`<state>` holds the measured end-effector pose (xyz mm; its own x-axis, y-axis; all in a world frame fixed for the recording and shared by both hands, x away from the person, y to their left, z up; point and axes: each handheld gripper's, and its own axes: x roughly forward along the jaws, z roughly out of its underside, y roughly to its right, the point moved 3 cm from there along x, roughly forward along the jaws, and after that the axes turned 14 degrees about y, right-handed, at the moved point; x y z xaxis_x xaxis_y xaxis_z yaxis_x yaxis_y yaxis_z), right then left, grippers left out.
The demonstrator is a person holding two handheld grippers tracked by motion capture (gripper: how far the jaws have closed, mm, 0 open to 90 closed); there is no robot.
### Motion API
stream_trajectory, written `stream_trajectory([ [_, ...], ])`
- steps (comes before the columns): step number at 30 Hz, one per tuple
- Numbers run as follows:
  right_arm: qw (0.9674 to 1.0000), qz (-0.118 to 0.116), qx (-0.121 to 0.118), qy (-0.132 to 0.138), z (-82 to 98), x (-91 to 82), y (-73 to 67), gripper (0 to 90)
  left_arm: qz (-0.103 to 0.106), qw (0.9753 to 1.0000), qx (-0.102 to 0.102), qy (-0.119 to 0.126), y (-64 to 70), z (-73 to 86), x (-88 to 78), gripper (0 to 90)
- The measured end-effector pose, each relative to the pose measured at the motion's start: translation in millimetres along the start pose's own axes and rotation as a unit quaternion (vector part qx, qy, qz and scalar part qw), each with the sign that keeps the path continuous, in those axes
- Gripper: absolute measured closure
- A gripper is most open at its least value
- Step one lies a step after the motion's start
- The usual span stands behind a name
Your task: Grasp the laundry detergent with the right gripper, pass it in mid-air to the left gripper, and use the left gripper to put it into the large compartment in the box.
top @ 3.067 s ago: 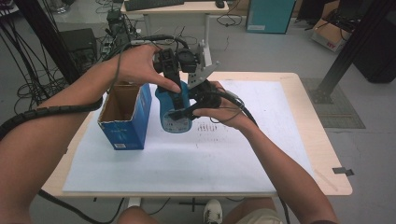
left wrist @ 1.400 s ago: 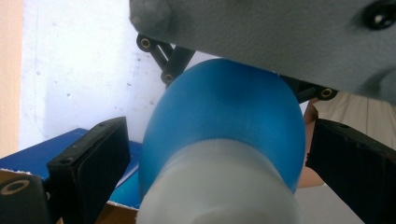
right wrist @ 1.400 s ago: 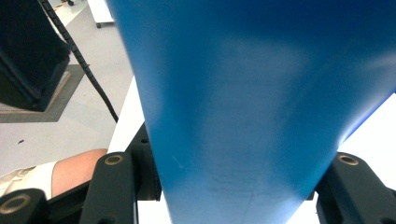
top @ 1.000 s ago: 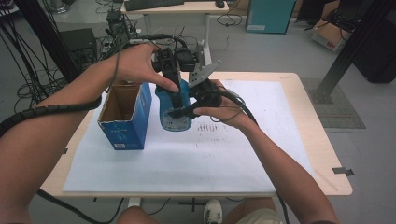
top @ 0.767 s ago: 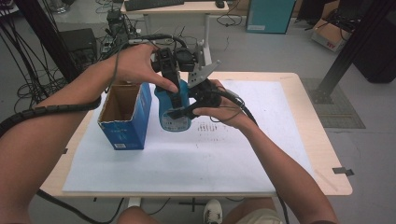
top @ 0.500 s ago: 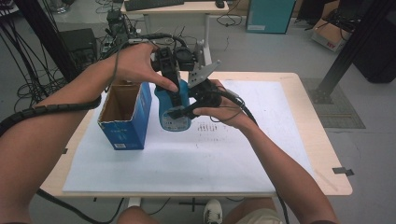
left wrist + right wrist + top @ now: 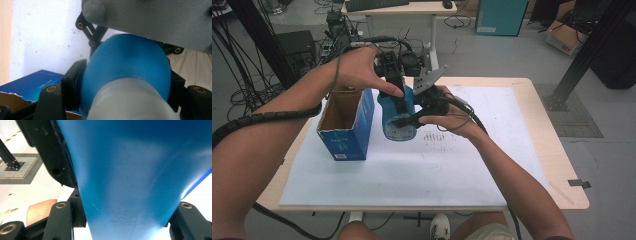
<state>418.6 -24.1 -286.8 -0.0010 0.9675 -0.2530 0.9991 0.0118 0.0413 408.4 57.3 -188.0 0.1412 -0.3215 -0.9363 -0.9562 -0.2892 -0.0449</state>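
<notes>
White paper (image 7: 437, 170) covers the wooden table (image 7: 557, 165) I work over; grey floor and cables lie beyond. High view: my left gripper (image 7: 398, 102) comes from above onto the blue bottle (image 7: 396, 122), held upright above the paper just beside the open blue box (image 7: 344, 125); my right gripper (image 7: 404, 120) grips the bottle's lower body from the side. Left gripper view: the jaws, having just been closing, now press both flanks of the bottle's blue shoulder (image 7: 125, 65) above its white part; the box (image 7: 32, 83) sits behind. Right gripper view: the jaws clamp the blue body (image 7: 130, 177) between them.
</notes>
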Motion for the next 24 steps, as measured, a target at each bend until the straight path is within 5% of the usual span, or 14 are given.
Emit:
stream_trajectory([
  [2,1.0000,-0.002,-0.006,0.002,0.6,0.6,0.9,43.8,-0.001,1.0000,-0.001,0.003,0.3,0.2,0.9,34.8],
  [3,0.9962,-0.009,-0.082,0.029,0.6,4.5,13.2,43.8,0.002,1.0000,-0.002,-0.001,0.4,0.1,0.8,34.9],
  [17,0.9962,-0.006,-0.079,0.035,3.9,2.9,14.2,43.7,0.008,1.0000,0.000,-0.005,-0.1,-2.9,4.0,35.3],
  [18,0.9998,-0.012,0.004,-0.013,7.3,-4.9,0.1,43.7,0.005,1.0000,0.000,-0.002,0.0,-2.6,4.9,35.3],
  [20,0.9996,-0.013,-0.024,0.007,7.1,-2.6,4.9,43.7,0.008,1.0000,0.000,-0.003,-0.1,-3.0,5.4,35.3],
  [21,0.9963,-0.007,-0.079,0.034,5.7,1.8,14.5,43.7,0.007,1.0000,0.000,-0.003,0.0,-3.0,5.7,35.3],
  [24,0.9963,-0.007,-0.079,0.034,6.4,2.3,14.8,43.6,0.006,1.0000,-0.001,-0.003,0.2,-2.7,6.7,35.4],
])
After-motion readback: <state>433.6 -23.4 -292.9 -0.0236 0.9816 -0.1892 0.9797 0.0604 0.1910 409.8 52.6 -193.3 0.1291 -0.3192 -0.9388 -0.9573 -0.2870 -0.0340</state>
